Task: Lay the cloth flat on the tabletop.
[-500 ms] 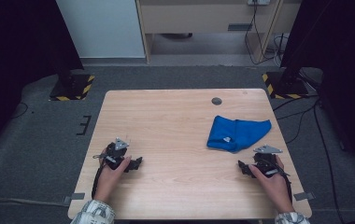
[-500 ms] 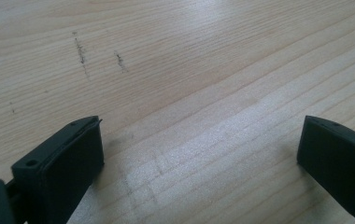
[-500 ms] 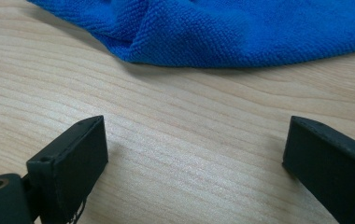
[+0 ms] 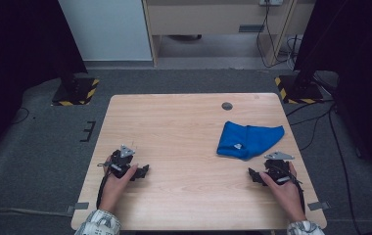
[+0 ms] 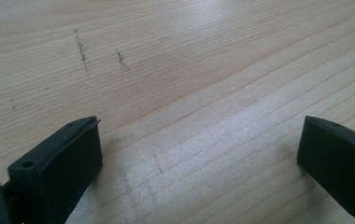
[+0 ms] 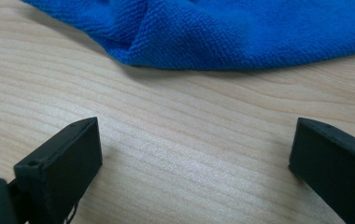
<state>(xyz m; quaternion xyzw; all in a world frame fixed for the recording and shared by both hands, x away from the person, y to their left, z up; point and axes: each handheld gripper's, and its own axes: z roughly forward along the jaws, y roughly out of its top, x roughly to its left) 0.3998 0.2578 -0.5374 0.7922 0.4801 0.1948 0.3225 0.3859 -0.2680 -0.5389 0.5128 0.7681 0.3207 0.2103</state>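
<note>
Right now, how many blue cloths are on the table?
1. The blue cloth lies crumpled on the wooden table, toward its right side, just ahead of the open right claw.

Cut off and too small to read

The blue cloth [image 6: 241,32] runs off the right gripper view's top edge — its white tag [image 4: 238,146] is too small to read; the table's near edge crops both forearms.

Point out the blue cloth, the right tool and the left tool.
blue cloth [image 4: 250,139]: high view, middle of the folded fabric.
right tool [image 4: 253,175]: high view, between its open jaws.
left tool [image 4: 144,171]: high view, between its open jaws.
</note>
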